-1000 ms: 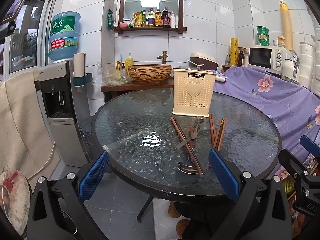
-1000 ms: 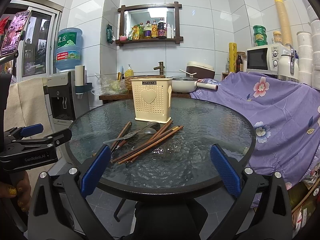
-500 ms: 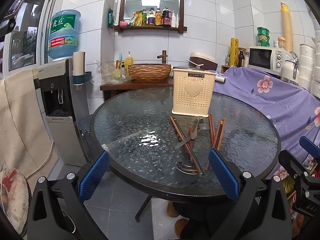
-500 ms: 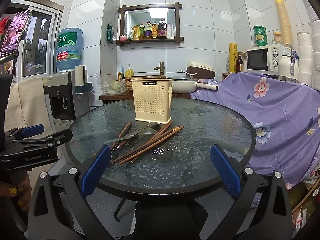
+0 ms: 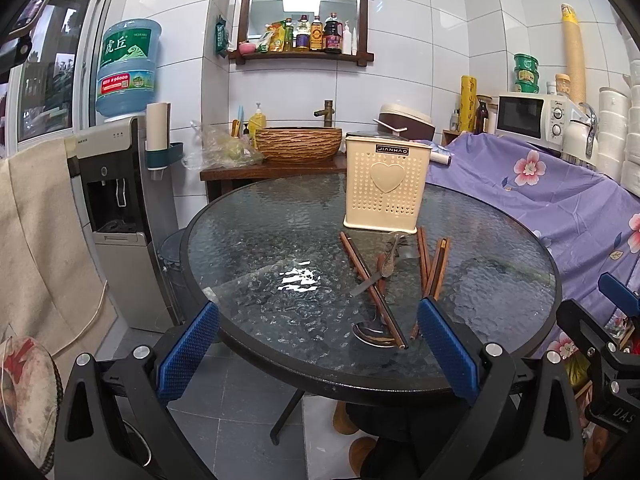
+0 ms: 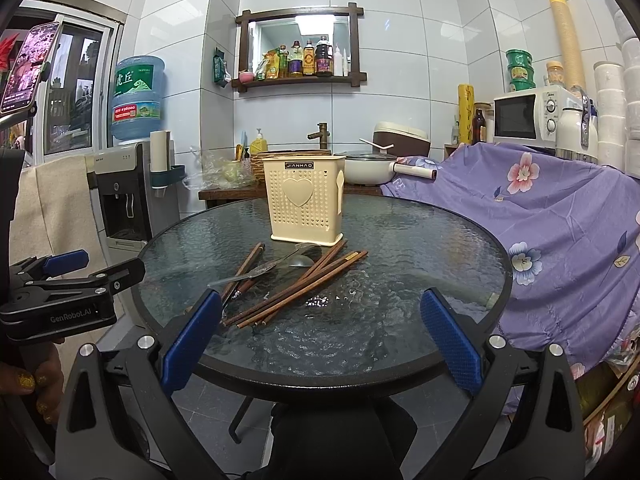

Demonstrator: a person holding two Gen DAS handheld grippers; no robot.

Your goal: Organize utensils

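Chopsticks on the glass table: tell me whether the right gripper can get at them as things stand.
Probably yes. The right gripper is open and empty at the table's near edge, and the chopsticks lie loose ahead of it with nothing above them. The spoons overlap some of them; the holder stands behind.

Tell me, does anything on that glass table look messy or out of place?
Yes. The chopsticks and metal spoons lie loose in a crisscrossed heap on the glass table, just in front of the cream utensil holder, which stands upright. Nothing looks spilled or broken.
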